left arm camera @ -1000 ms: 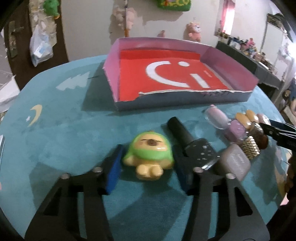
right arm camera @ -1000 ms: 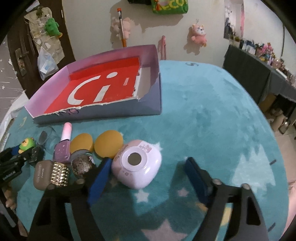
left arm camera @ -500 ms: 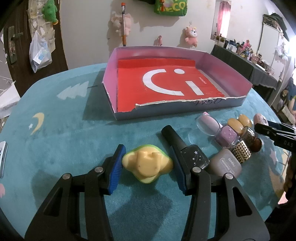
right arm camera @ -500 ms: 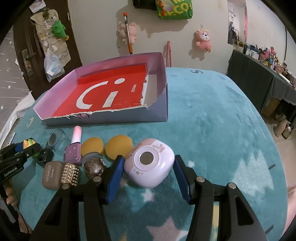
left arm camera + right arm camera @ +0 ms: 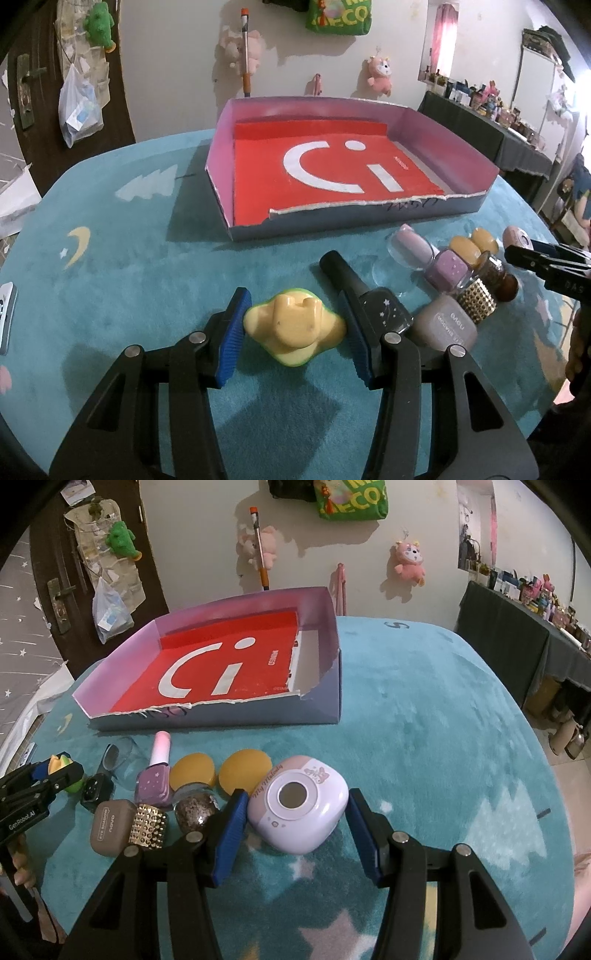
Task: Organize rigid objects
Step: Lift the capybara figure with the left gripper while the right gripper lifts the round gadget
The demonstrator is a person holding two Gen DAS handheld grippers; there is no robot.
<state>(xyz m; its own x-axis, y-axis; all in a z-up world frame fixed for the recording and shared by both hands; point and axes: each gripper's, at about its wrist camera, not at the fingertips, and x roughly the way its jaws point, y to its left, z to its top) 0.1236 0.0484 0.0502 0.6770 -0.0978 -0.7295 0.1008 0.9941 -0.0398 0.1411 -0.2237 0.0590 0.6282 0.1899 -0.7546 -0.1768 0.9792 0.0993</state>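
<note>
My left gripper (image 5: pixel 293 330) is shut on a yellow-green toy figure (image 5: pixel 294 329), held tipped with its underside toward the camera, just above the teal table. My right gripper (image 5: pixel 297 818) is shut on a pink-and-white My Melody device (image 5: pixel 298 809). A shallow cardboard box (image 5: pixel 369 218) with a red printed floor stands behind both, also seen in the right wrist view (image 5: pixel 332 698). The left gripper with the toy also shows at the left edge of the right wrist view (image 5: pixel 55 771).
Between the grippers lie a dark nail polish bottle (image 5: pixel 364 295), a purple nail polish bottle (image 5: pixel 157 775), an eye shadow case (image 5: pixel 110 827), a studded gold piece (image 5: pixel 147 825), a glitter jar (image 5: pixel 194 806), two yellow sponges (image 5: pixel 245 766) and a clear cup (image 5: pixel 118 755).
Both grippers closed on their objects: the left on the toy, tipping it back and lifting it slightly; the right on the pink device. Both views pulled back a little.
</note>
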